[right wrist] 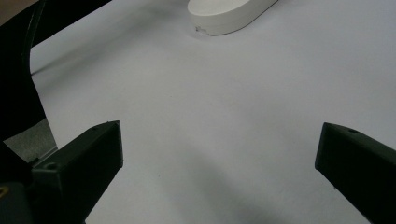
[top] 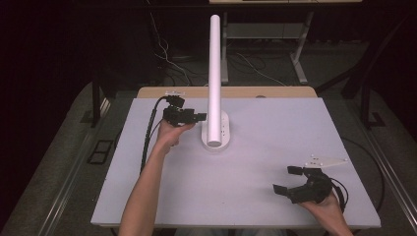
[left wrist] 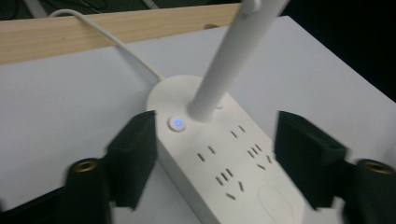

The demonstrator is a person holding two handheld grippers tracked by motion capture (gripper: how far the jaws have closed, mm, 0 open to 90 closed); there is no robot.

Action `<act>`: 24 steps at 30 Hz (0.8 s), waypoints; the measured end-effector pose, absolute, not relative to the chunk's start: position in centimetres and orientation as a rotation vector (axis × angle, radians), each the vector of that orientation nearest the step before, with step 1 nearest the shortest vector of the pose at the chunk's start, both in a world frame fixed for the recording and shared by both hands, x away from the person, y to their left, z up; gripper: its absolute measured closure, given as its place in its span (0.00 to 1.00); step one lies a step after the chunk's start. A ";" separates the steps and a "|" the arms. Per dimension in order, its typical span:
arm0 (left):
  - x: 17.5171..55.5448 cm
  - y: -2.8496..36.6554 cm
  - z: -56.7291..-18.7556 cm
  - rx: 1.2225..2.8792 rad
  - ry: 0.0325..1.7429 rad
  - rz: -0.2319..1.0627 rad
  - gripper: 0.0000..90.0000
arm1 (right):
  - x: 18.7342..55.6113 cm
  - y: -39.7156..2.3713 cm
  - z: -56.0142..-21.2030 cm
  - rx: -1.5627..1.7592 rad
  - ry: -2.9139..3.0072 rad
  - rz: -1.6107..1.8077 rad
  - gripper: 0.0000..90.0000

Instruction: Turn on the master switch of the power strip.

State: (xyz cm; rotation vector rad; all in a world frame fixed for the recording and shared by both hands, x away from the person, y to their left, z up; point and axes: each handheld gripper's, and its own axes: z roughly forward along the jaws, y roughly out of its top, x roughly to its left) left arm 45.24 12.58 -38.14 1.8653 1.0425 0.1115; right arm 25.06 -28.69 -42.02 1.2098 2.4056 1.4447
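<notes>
White power strip (left wrist: pixel 219 158) mid-table, blue button (left wrist: pixel 177 123) lit, no readable markings. Left gripper (left wrist: pixel 215 154) spread wide, straddling strip. Right gripper (top: pixel 287 181) spread, empty, near table (top: pixel 255 191) corner.

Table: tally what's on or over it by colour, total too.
White: 2, power strip and the upright tube on it
Black: 2, left gripper and right gripper, both open
Total: 4
</notes>
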 end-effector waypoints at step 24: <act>39.7 16.0 -37.2 1.804 0.967 0.125 0.00 | 25.1 -28.7 -42.0 1.221 2.398 1.450 0.00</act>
